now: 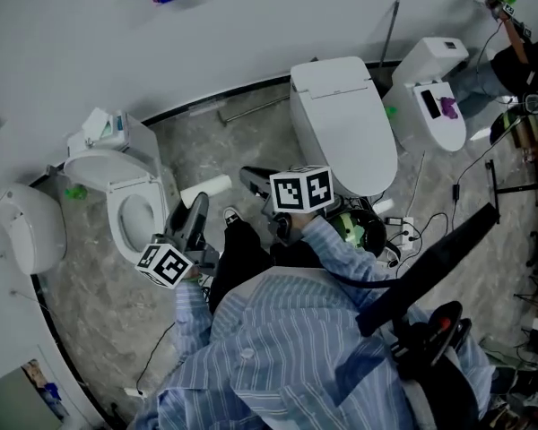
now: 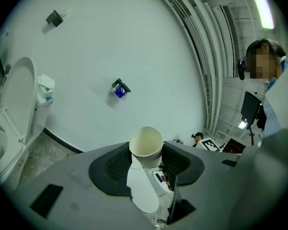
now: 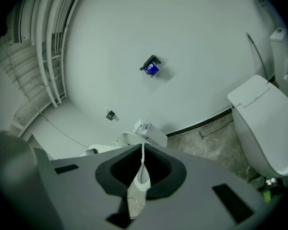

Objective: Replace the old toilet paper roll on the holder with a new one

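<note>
The old roll [image 2: 146, 146], a bare cardboard tube, is clamped between the jaws of the left gripper [image 2: 146, 163], well apart from the wall holder [image 2: 120, 88]. The right gripper [image 3: 143, 161] has its jaws pressed together on nothing. A white cylinder [image 1: 206, 189], possibly a fresh roll, lies on the floor [image 1: 99, 303] beside the open toilet [image 1: 125, 206].
</note>
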`<move>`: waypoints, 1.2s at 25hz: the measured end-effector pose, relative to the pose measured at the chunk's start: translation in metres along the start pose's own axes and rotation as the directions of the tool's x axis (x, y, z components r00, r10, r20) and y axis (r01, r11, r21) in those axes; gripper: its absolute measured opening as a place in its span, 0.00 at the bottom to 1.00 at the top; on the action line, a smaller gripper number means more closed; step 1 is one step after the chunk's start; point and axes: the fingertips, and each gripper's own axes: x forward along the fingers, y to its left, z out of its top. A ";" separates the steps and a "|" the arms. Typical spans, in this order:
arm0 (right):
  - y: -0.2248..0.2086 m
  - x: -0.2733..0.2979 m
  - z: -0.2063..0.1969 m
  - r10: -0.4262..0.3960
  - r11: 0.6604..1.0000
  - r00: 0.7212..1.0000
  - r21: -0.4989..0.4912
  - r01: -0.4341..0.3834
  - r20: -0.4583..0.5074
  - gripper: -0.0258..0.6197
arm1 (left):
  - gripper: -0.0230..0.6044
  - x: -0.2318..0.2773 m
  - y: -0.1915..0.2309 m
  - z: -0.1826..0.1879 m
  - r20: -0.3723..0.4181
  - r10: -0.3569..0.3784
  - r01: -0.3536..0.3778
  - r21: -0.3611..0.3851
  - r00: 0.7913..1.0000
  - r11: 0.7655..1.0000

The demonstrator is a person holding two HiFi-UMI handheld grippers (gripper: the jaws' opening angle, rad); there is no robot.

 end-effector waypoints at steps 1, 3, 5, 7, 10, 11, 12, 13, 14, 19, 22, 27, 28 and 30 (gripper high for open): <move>0.000 -0.008 -0.007 0.009 1.000 1.000 0.005 -0.009 -0.001 0.07 | 0.35 -0.005 -0.006 -0.008 -0.002 0.011 -0.011 0.002 1.000 1.000; -0.004 -0.025 -0.020 0.012 1.000 1.000 0.011 -0.012 0.001 0.07 | 0.35 -0.011 -0.016 -0.022 -0.007 0.024 -0.024 0.009 1.000 1.000; -0.011 -0.040 -0.029 -0.003 1.000 1.000 0.013 0.003 0.003 0.07 | 0.35 -0.014 -0.025 -0.036 -0.014 0.027 -0.027 0.011 1.000 1.000; -0.015 -0.053 -0.039 -0.011 1.000 1.000 0.017 0.011 0.003 0.07 | 0.35 -0.018 -0.032 -0.050 -0.022 0.026 -0.026 0.010 0.999 1.000; -0.020 -0.069 -0.051 -0.011 1.000 1.000 0.022 0.011 0.010 0.07 | 0.35 -0.022 -0.044 -0.066 -0.034 0.024 -0.023 0.017 0.999 1.000; -0.021 -0.073 -0.054 -0.010 1.000 1.000 0.022 0.009 0.012 0.07 | 0.35 -0.023 -0.049 -0.070 -0.036 0.021 -0.020 0.022 0.999 1.000; -0.021 -0.077 -0.056 -0.008 1.000 1.000 0.020 0.007 0.014 0.07 | 0.35 -0.024 -0.053 -0.073 -0.037 0.016 -0.015 0.027 0.999 1.000; -0.021 -0.080 -0.057 -0.006 1.000 1.000 0.019 0.006 0.016 0.07 | 0.35 -0.025 -0.057 -0.075 -0.038 0.012 -0.011 0.031 0.999 0.999; -0.021 -0.082 -0.057 -0.005 1.000 1.000 0.017 0.004 0.018 0.07 | 0.35 -0.025 -0.060 -0.076 -0.038 0.009 -0.008 0.035 0.999 0.999; -0.015 -0.086 -0.057 0.007 1.000 0.999 0.007 -0.007 0.031 0.07 | 0.35 -0.027 -0.066 -0.072 -0.030 0.004 -0.002 0.053 1.000 0.999; -0.017 -0.086 -0.059 0.009 1.000 1.000 0.008 -0.009 0.027 0.07 | 0.35 -0.030 -0.067 -0.072 -0.026 0.007 -0.006 0.057 1.000 0.998; -0.017 -0.082 -0.061 0.010 1.000 1.000 0.012 -0.010 0.017 0.07 | 0.35 -0.033 -0.064 -0.071 -0.027 0.011 -0.010 0.062 1.000 0.998; -0.017 -0.080 -0.062 0.011 1.000 1.000 0.010 -0.011 0.013 0.07 | 0.35 -0.034 -0.063 -0.070 -0.025 0.013 -0.012 0.063 1.000 0.998; -0.018 -0.079 -0.063 0.012 1.000 1.000 0.009 -0.012 0.006 0.07 | 0.35 -0.034 -0.062 -0.070 -0.022 0.019 -0.017 0.062 1.000 0.998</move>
